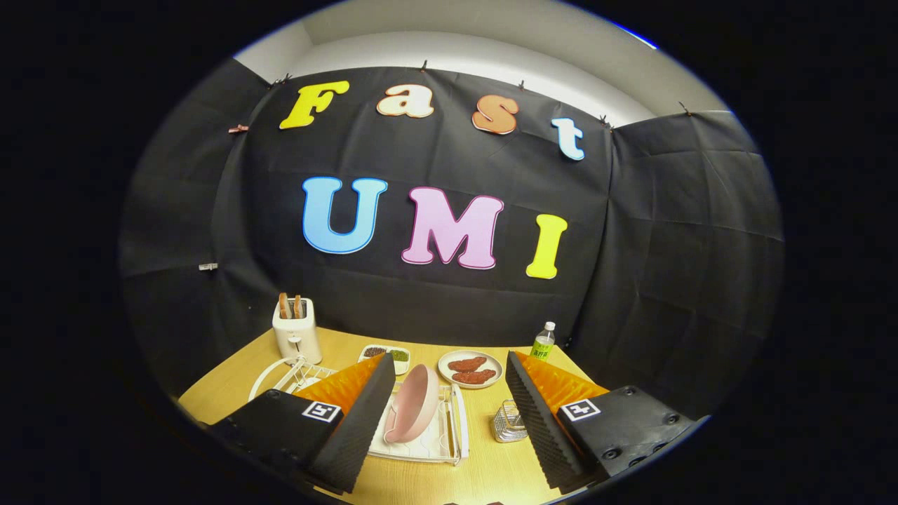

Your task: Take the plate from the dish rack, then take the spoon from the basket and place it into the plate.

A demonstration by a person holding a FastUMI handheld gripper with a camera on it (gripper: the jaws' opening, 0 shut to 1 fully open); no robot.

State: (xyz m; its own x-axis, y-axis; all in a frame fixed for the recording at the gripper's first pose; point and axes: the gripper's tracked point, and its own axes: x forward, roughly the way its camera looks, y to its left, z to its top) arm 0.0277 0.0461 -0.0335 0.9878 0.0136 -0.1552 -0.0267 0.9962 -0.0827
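A pink plate [412, 405] stands on edge in a white wire dish rack [449, 438] on the wooden table. My gripper [449, 393] hovers open above the table, its two fingers wide apart, and the plate sits between them, closer to the left finger [365, 414]. Nothing touches the pads. A small wire basket [511, 423] stands to the right of the rack, just inside the right finger [537, 421]; I cannot make out the spoon in it.
Beyond the fingers lie a white plate with brown food [470, 369], a small two-part dish [387, 355], a white toaster with toast [297, 334], and a green-labelled bottle [542, 342]. The table [484, 477] ends at the black cloth wall.
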